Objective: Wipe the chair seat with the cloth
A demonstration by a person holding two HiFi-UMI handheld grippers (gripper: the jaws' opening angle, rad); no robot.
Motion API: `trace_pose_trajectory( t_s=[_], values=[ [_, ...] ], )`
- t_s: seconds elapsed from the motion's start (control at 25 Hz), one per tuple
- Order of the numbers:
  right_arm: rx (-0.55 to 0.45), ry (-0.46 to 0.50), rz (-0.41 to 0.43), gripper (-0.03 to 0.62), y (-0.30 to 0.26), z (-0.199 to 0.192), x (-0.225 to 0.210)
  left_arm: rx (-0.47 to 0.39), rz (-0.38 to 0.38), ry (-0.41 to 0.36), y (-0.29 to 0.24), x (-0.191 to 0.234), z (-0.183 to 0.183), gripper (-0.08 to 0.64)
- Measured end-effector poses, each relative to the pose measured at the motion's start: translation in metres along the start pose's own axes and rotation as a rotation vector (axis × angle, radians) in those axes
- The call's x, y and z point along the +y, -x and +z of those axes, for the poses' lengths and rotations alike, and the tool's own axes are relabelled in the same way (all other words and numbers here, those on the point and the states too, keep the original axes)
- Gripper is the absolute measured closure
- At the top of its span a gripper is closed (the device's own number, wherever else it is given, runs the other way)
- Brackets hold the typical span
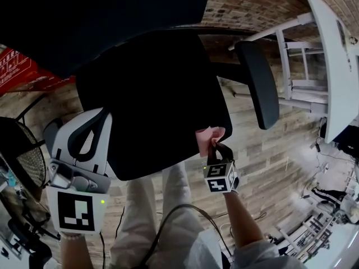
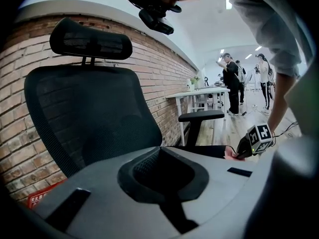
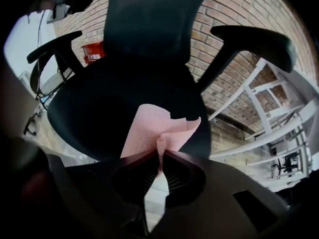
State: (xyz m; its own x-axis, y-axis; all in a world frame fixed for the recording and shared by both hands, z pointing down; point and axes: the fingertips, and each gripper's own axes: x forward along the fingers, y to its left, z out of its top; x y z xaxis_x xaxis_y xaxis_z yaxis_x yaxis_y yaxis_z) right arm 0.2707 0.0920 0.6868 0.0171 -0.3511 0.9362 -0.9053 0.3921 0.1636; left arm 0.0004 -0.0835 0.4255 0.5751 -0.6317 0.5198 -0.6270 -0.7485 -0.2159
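The black chair seat (image 1: 151, 94) fills the middle of the head view. A pink cloth (image 1: 206, 137) lies on its front right edge, and my right gripper (image 1: 216, 145) is shut on it. The right gripper view has the cloth (image 3: 159, 128) fanned out from the pinched jaws (image 3: 160, 154) over the seat (image 3: 99, 108). My left gripper (image 1: 96, 119) hovers at the seat's left edge, shut with nothing in it. From the left gripper view (image 2: 160, 151) I see the mesh backrest (image 2: 89, 118), the headrest (image 2: 92, 41) and the right gripper (image 2: 245, 151) far off.
An armrest (image 1: 259, 83) sticks out to the right of the seat, with a white desk (image 1: 336, 66) beyond it. A fan (image 1: 22, 156) and a red box (image 1: 17, 66) sit at the left. Cables trail on the wooden floor (image 1: 280, 167). People (image 2: 232, 83) stand far off.
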Motion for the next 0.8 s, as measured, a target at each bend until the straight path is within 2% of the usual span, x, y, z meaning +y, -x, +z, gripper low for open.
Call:
trace_pose_trajectory(
  t_s=[0.2,0.56,0.8],
  values=[
    [-0.002,0.022,0.088,0.543,0.001,0.0,0.068,-0.007,-0.002,-0.007,0.009,0.002,-0.004,0.541],
    [-0.012,-0.078,0.236,0.543,0.013,0.007,0.189,0.003,-0.008,-0.008,0.024,0.006,-0.023,0.541],
    [-0.067,0.093,0.384,0.543,0.03,0.033,0.266,-0.002,0.011,0.021,0.032,0.013,-0.032,0.541]
  ],
)
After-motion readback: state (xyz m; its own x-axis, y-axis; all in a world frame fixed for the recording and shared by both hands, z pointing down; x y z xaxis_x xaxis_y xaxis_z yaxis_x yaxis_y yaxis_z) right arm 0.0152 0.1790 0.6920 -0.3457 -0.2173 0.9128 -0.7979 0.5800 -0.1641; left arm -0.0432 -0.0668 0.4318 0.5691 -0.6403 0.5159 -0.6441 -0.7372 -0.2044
